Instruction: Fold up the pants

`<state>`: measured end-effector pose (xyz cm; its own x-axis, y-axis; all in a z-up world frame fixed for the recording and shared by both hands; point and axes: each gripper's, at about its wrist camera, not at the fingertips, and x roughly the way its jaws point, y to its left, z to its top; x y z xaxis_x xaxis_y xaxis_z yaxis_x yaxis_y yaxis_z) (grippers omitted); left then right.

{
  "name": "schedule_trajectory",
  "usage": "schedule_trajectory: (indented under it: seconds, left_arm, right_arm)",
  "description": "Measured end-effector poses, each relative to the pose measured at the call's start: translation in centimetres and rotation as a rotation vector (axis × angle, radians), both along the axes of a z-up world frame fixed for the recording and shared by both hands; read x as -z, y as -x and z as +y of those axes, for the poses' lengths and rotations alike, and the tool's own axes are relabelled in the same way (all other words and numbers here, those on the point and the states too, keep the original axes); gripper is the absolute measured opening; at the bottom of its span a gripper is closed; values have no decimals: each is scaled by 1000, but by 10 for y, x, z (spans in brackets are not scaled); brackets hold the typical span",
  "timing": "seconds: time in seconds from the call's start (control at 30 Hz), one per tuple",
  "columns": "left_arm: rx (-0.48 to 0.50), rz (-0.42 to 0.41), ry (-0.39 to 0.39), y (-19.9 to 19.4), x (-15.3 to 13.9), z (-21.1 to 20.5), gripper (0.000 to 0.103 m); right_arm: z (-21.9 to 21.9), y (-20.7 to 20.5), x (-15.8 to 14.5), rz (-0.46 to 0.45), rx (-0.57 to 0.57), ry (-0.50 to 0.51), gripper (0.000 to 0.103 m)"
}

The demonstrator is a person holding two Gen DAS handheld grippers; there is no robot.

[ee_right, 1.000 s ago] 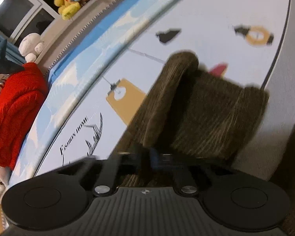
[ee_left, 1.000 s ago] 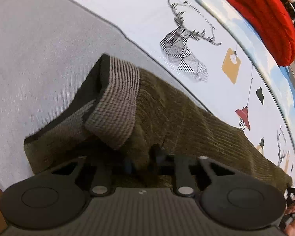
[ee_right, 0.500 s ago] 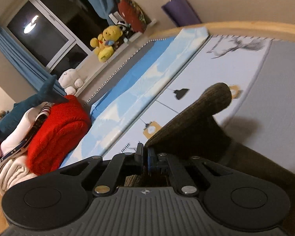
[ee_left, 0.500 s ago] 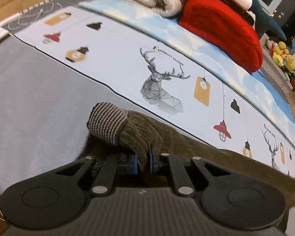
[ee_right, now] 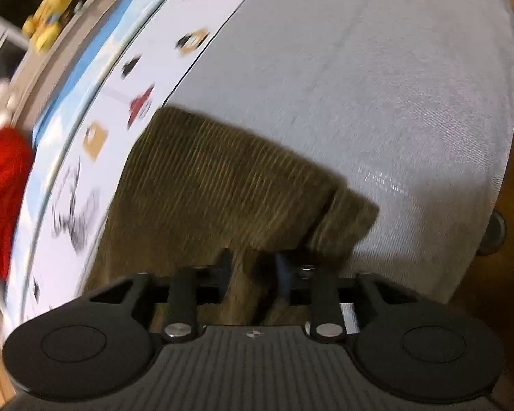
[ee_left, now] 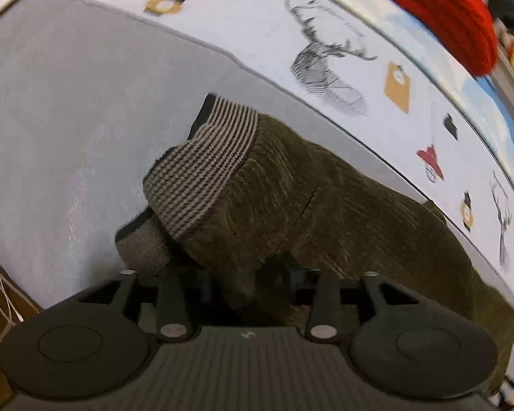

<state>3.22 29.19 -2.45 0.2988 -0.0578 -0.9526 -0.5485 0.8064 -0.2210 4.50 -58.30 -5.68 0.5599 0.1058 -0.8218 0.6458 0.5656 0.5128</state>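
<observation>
Now, hidden: we are losing both sets of fingertips under bunched cloth.
Left gripper point(ee_left: 248, 281): we are clamping its jaws on the pants point(ee_left: 325, 205), beside the striped cuff point(ee_left: 202, 167).
Right gripper point(ee_right: 253, 274): we are pinching a corduroy fold.
Pants: lying on the grey sheet point(ee_right: 377, 85).
Room: a red knit point(ee_left: 438, 3) is sitting beyond the pants, motion-blurred.
</observation>
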Motion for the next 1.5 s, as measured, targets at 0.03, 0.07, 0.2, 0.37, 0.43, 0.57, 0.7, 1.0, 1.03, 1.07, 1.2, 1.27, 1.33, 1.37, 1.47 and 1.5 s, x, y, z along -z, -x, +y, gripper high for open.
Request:
schedule_trajectory:
  seconds: [0.03,0.07,0.2,0.37,0.43,0.57,0.7,1.0,1.03,1.07,1.2,1.27,1.33,1.37,1.47,1.5]
  left_arm:
    - [-17,7,6,-1,2,0,49]
    - [-34,11,8,-1,3,2,49]
    - [-111,20,33,0,9,10,49]
    - [-84,-44,-22,4,-1,15,12]
    - [-84,-120,-65,12,-18,15,12]
    - [-54,-104,-119,25,-24,12,12]
    - [-41,34,-84,23,1,18,19]
    - [-136,-82,-317,26,-36,23,46]
    - [-106,-123,-316,22,-40,18,46]
    - [-66,-150,-314,19,-42,12,45]
    - [130,-162,-340,1,-38,-19,42]
    - [167,-47,-329,-7,-17,-21,41]
    - [100,129,-222,-8,18,-7,29]
    - [88,141,-195,-7,22,-3,29]
    - [114,110,-231,-10,14,-7,30]
    - [122,94,-252,-12,10,-11,32]
  right_arm:
    - [0,-3,3,7,9,0,39]
    - [1,-5,7,22,12,5,39]
    - [11,-13,6,64,34,72,38]
    - [15,-12,-6,32,75,179,3]
    - [25,-6,-29,-88,43,233,2]
    - [42,10,-67,-222,-10,372,2]
    - [6,14,10,198,109,128,3]
    - [19,16,-26,161,103,423,18]
    - [18,14,-31,128,104,451,18]
    - [21,13,-36,87,99,478,18]
    - [32,7,-51,-45,16,520,18]
    - [30,2,-42,-34,-43,449,23]
    - [28,-3,-16,98,-114,329,26]
    - [25,-4,2,200,-120,281,25]
    - [20,-4,-1,182,-92,290,25]
    - [23,-6,-12,143,-97,339,26]
